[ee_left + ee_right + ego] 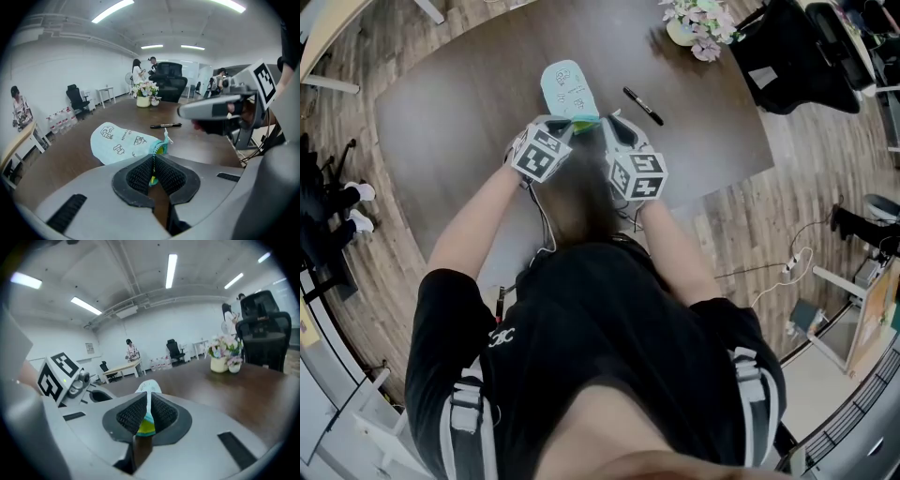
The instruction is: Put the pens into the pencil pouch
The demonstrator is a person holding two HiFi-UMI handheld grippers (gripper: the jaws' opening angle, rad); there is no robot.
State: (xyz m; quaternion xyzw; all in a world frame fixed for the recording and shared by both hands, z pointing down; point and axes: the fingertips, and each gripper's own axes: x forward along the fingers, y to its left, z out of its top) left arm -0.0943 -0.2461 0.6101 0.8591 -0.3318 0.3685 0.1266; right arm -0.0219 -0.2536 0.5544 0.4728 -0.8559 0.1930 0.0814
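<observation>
A light blue pencil pouch (566,87) with cartoon drawings lies on the dark brown table (450,122), its open mouth toward me. My left gripper (566,128) is shut on the left side of the pouch's zipper edge (153,165). My right gripper (603,128) is shut on the right lip of the mouth, where green and yellow lining (146,423) shows between its pads. A black pen (643,105) lies on the table just right of the pouch, also seen beyond the pouch (121,143) as the pen (165,125). Whatever is inside the pouch is hidden.
A pot of flowers (699,22) stands at the table's far right edge, with a black office chair (802,52) behind it. Cables (778,277) lie on the wooden floor at the right. People stand and sit at the room's far walls.
</observation>
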